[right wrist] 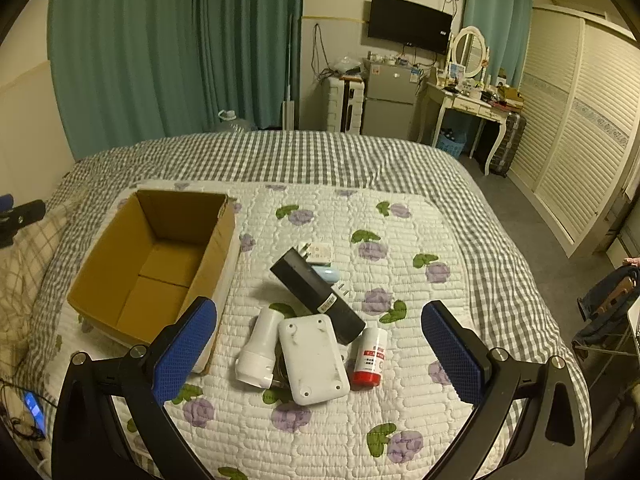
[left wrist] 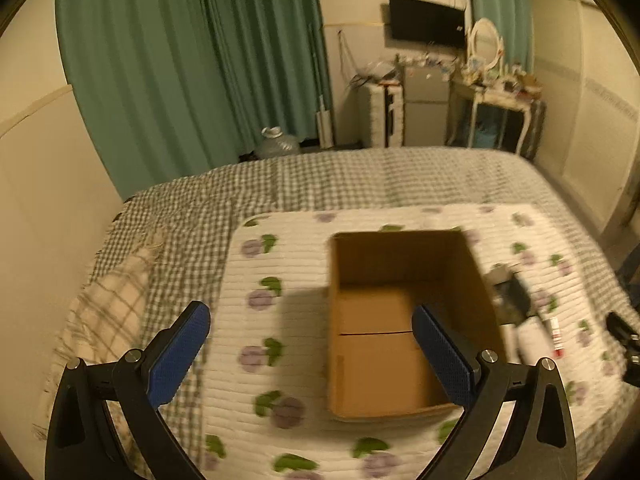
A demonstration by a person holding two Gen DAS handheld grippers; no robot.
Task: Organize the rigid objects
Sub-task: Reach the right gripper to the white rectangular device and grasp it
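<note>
Right gripper [right wrist: 318, 354]: released, blue pads wide apart, nothing between them; it hangs above the pile of small items on the quilted mat's near half.
Left gripper [left wrist: 310, 354]: likewise spread and empty, poised over the near left part of the mat, its right pad in front of the box mouth.
White flat unit [right wrist: 314, 360]: nearest of the pile, lying back-up, touching the white cylindrical piece [right wrist: 258, 350] on its left.
Red-capped tube [right wrist: 370, 356]: lying just right of the flat unit.
Black block [right wrist: 316, 296]: lying aslant behind them, one end against the flat unit; a pale blue item [right wrist: 329, 272] and a white plug [right wrist: 320, 252] lie beyond it.
Cardboard box [right wrist: 100, 264]: open and empty, at the mat's left edge, just beside the pile.
Bed [right wrist: 320, 156]: gingham cover runs to the far edge.
Step in hand: apparently the first pick; nothing is boxed yet.
Next move: probably lowering the right gripper onto one item of the pile and pinching it across its narrow width without dragging its neighbours.
</note>
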